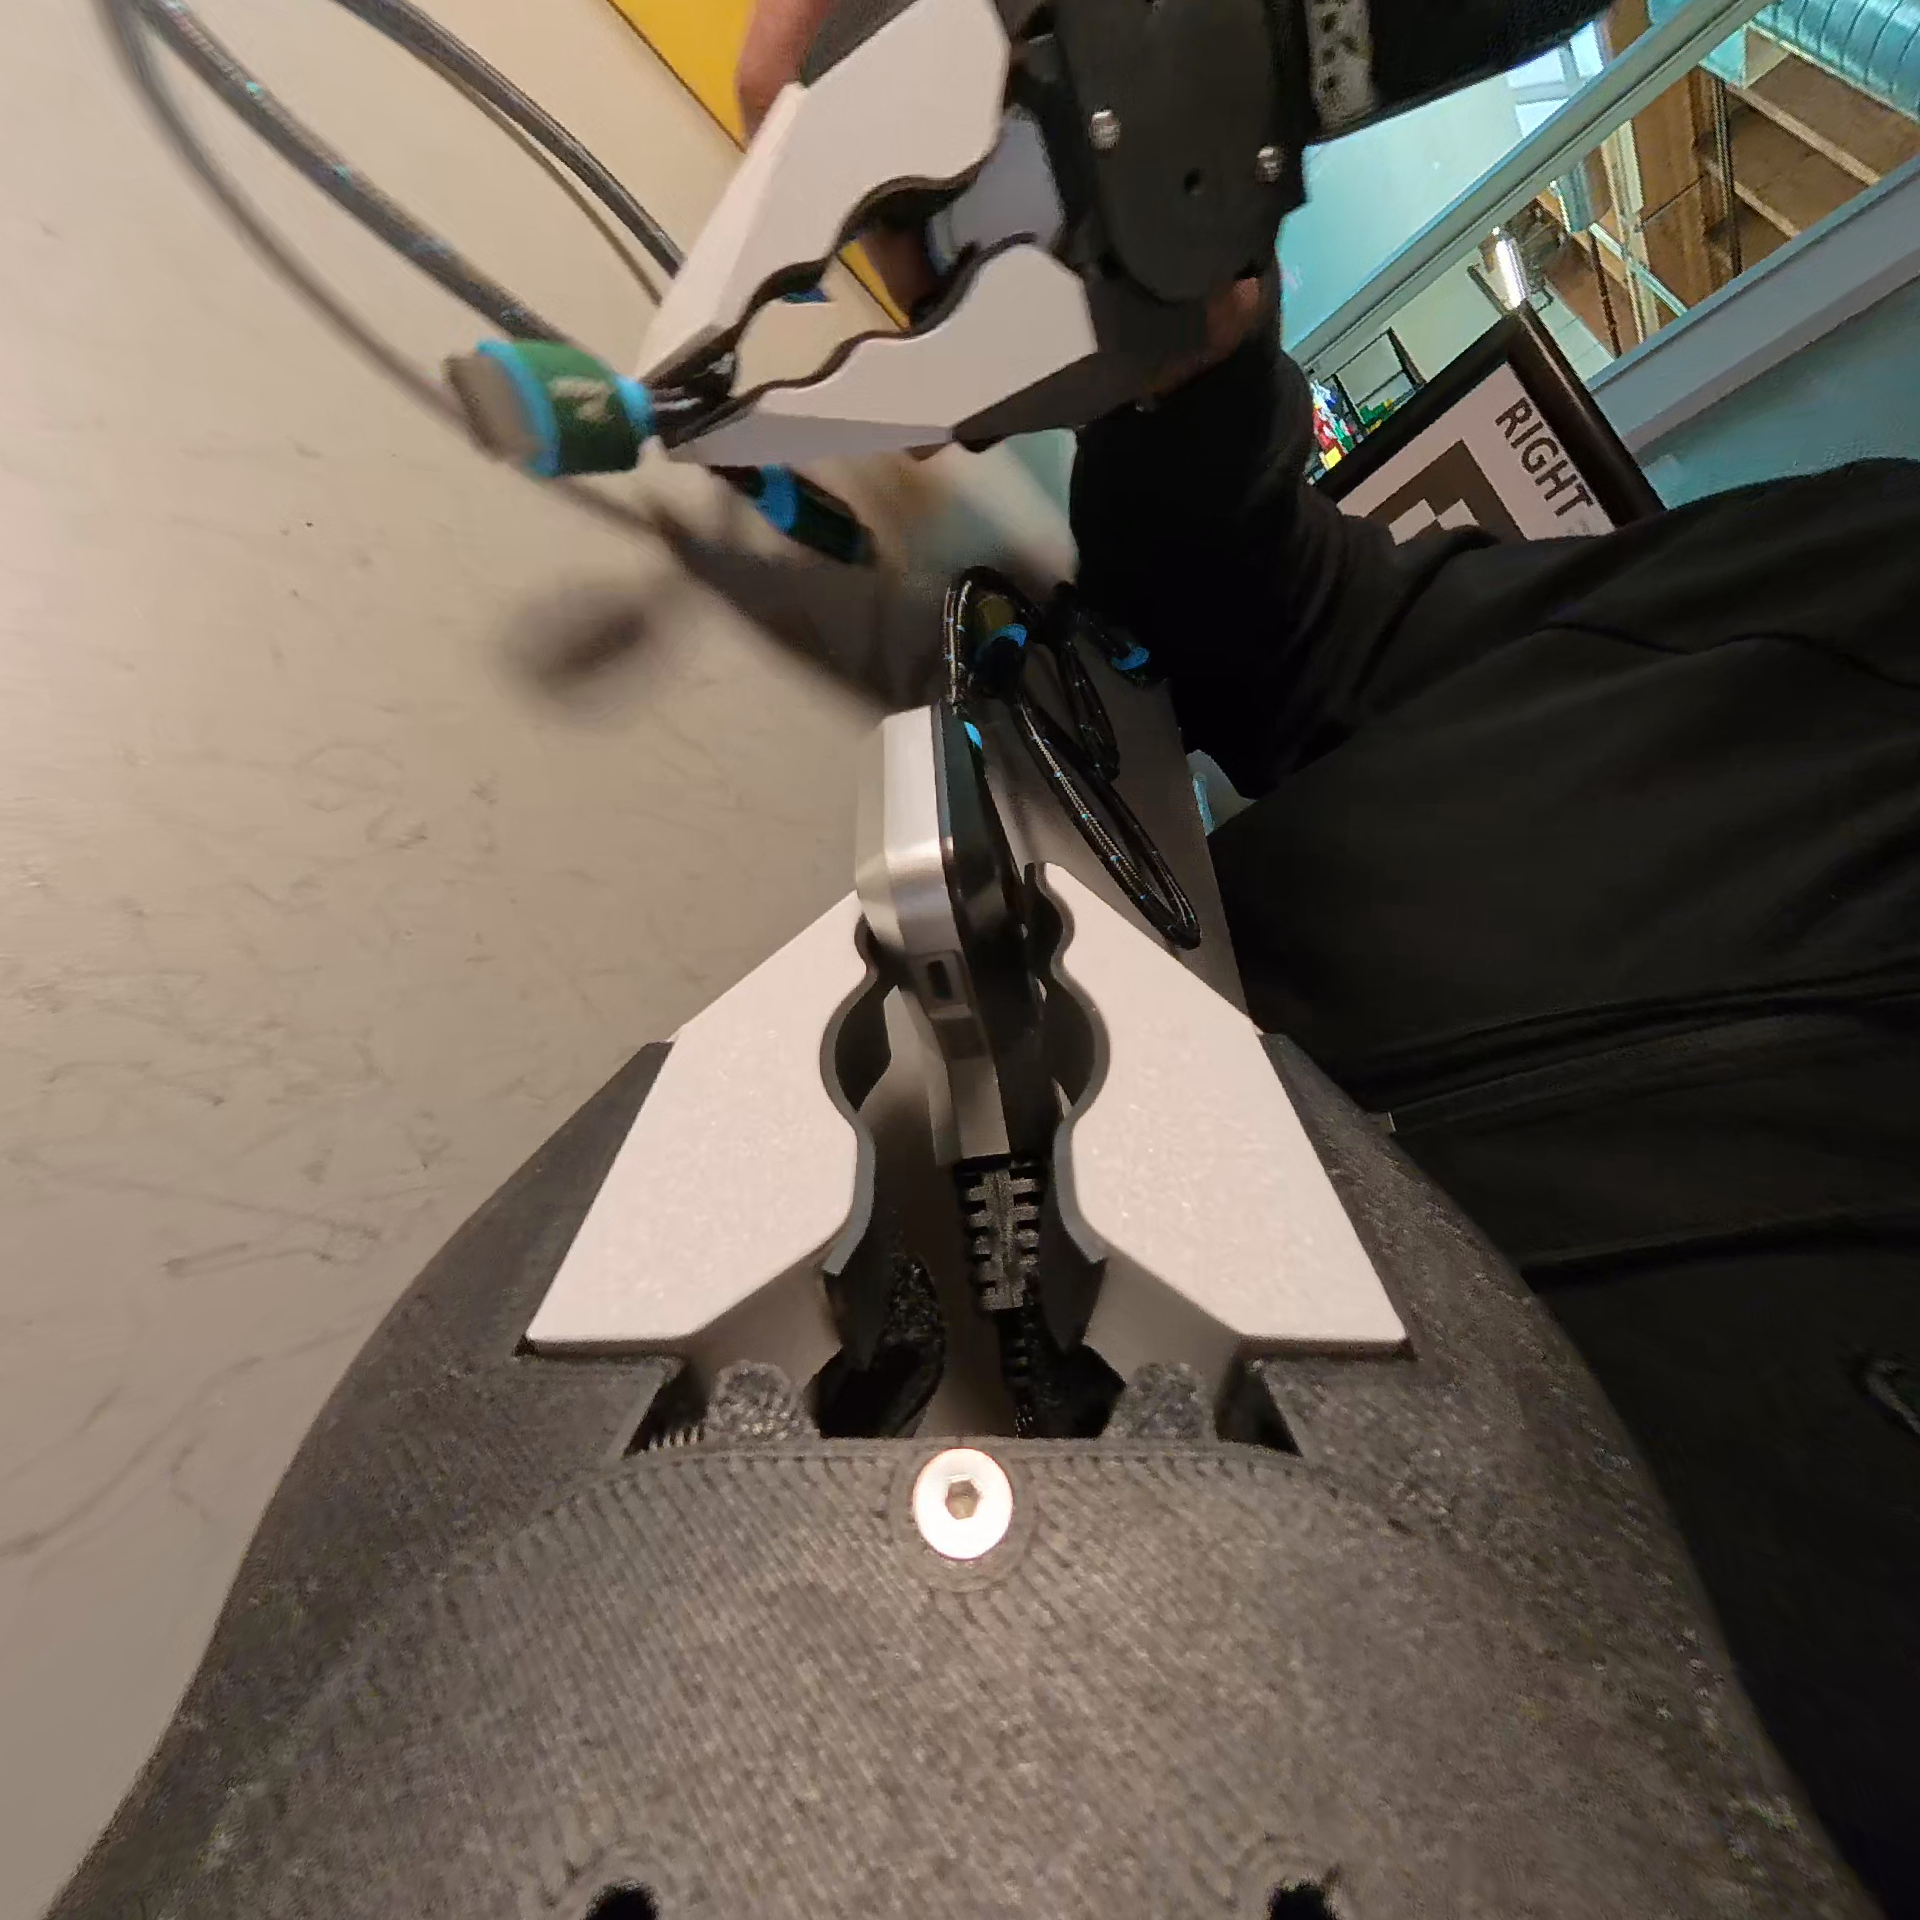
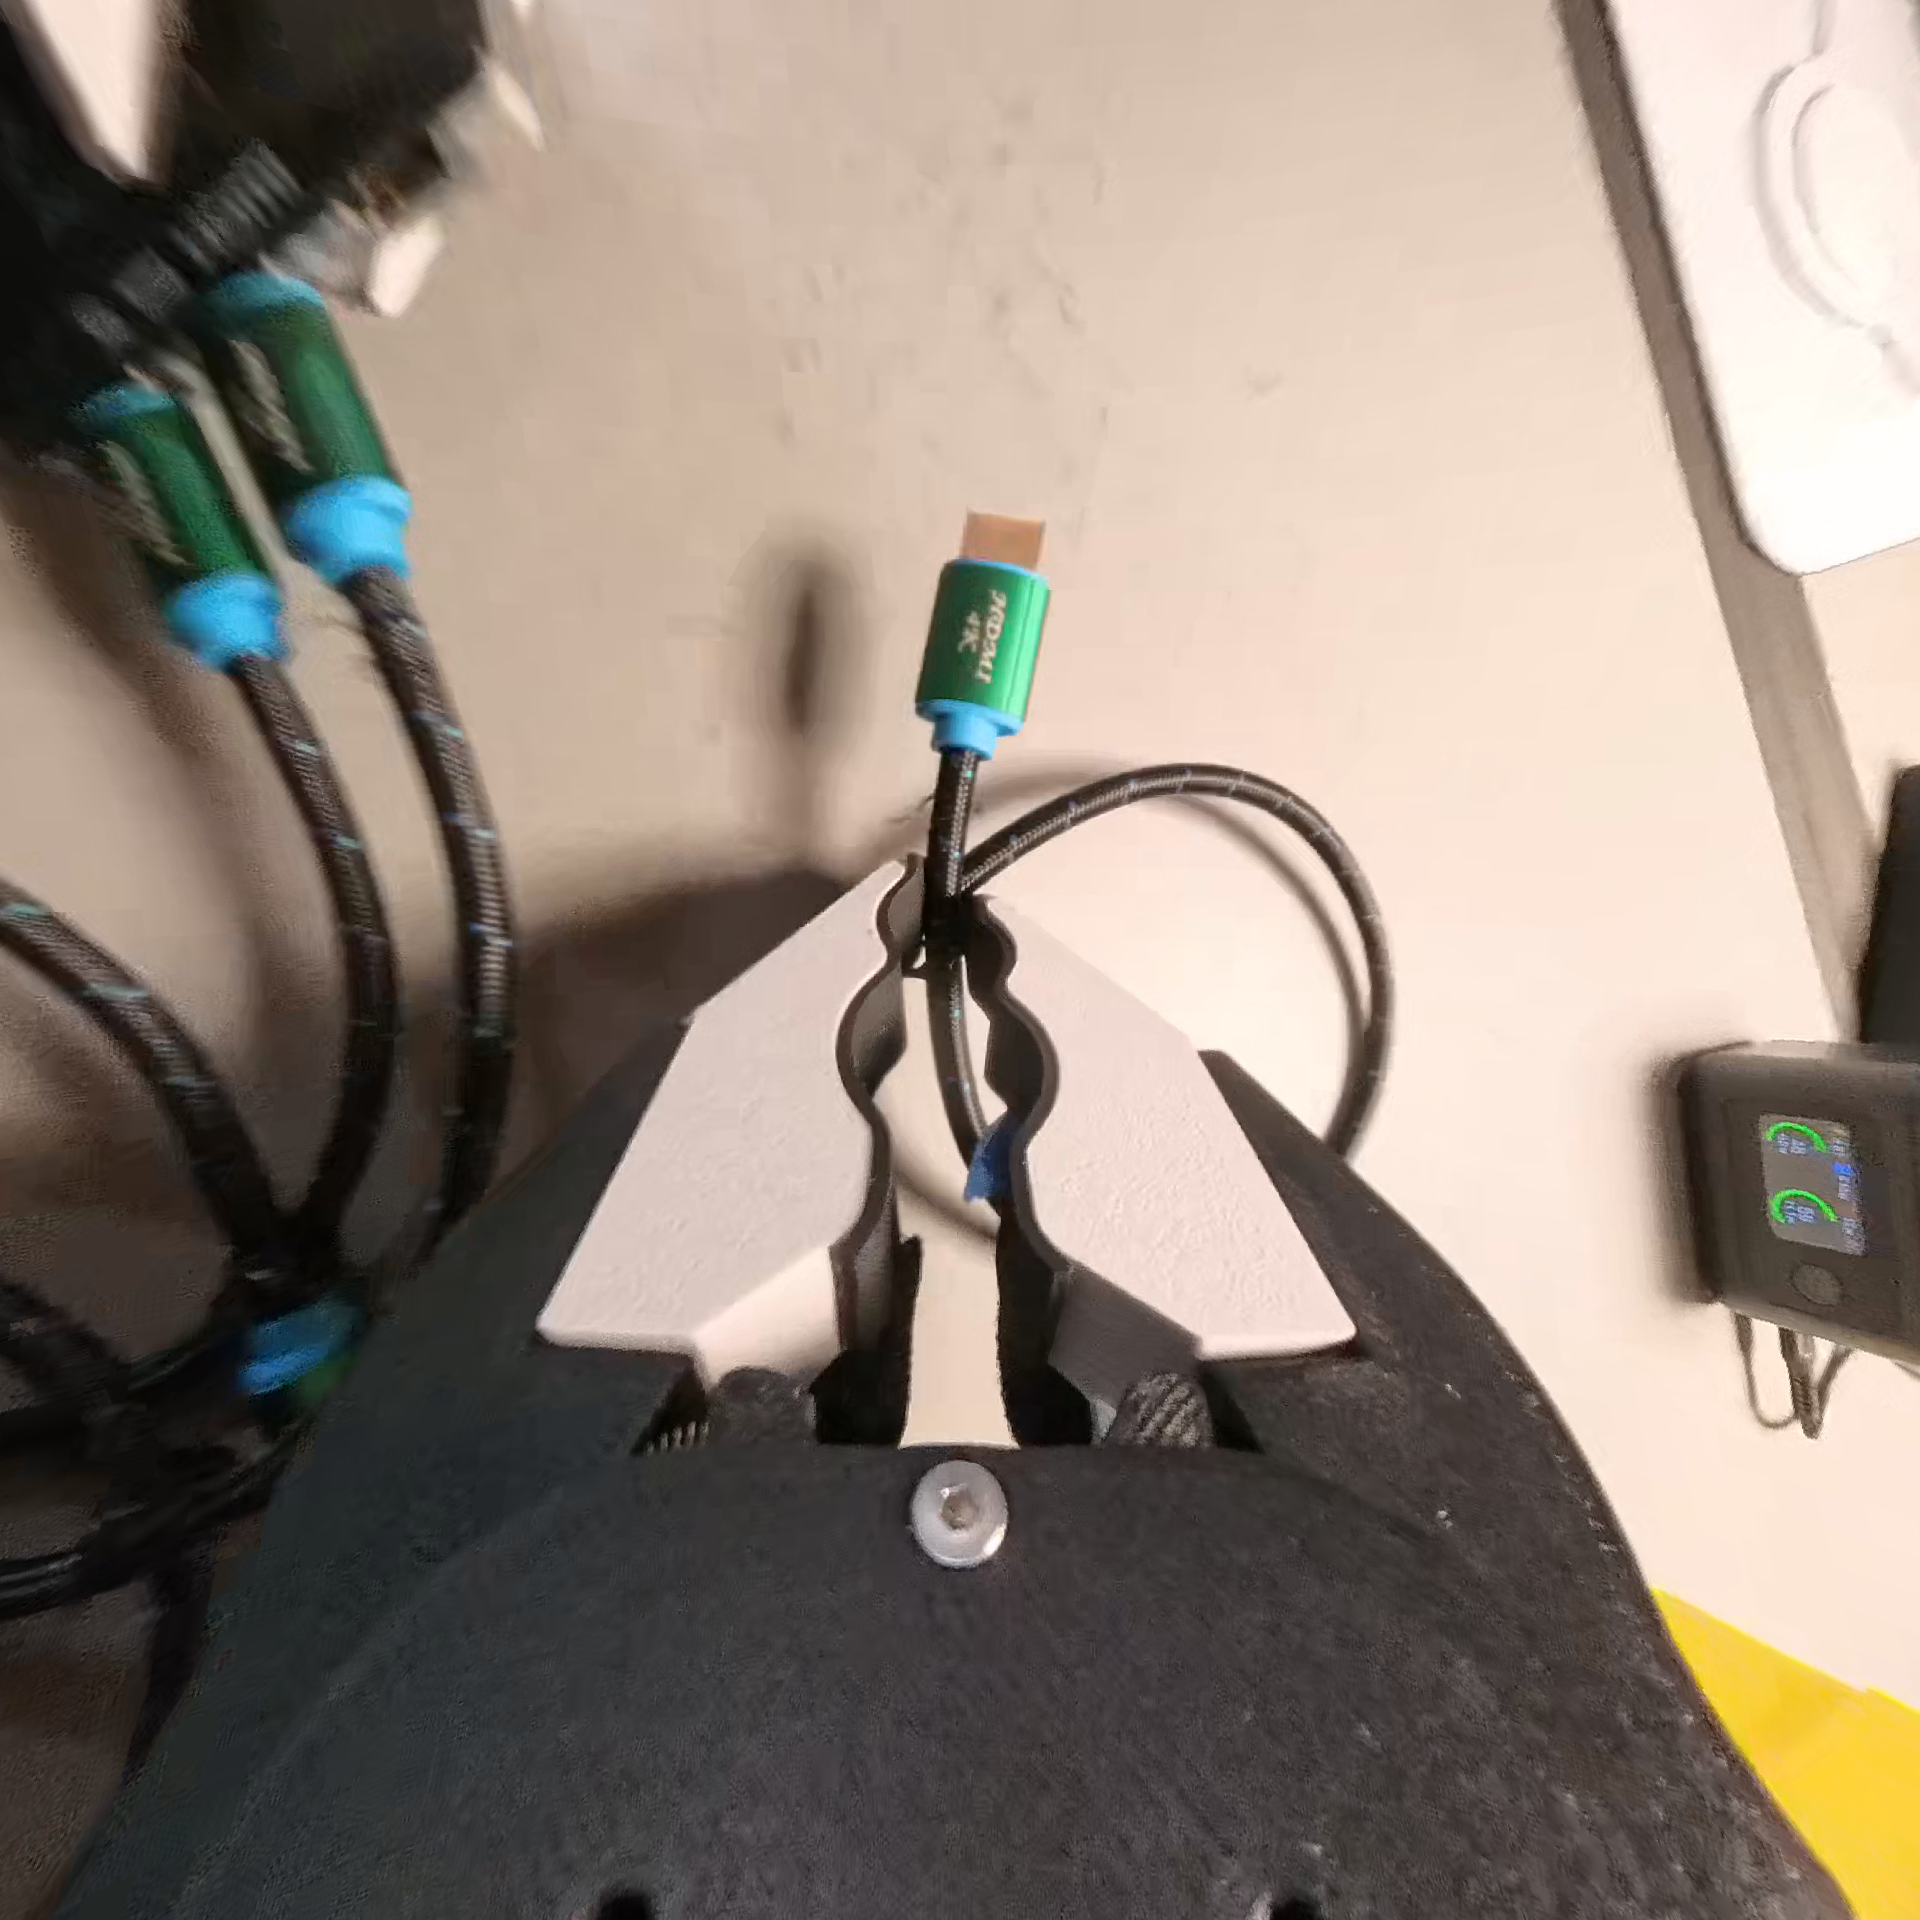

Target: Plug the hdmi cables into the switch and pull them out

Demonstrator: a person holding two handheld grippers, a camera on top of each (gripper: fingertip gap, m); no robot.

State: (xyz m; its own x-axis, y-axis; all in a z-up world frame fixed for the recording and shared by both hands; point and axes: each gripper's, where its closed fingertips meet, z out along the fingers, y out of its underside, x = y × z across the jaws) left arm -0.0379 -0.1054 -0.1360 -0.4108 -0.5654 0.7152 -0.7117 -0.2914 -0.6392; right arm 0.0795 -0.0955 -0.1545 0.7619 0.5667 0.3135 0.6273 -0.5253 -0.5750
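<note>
Left gripper [image 1: 961,997] fingers clamping on silver-black switch [image 1: 930,883], holding it on edge above beige desk [image 1: 260,831]. Right gripper [image 2: 940,935] fingers pinching braided HDMI cable [image 2: 1195,790] just behind green plug [image 2: 982,649], plug pointing away, unplugged; two other green plugs [image 2: 260,468] sitting in switch.

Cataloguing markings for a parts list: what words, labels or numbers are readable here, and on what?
Writing is not copied out; it stands on:
Green plug of the cable in the right gripper: pale print, legible.
Marker board: bold dark print.
Small screen: figures too small.
Two green plugs at left: blurred.
</note>
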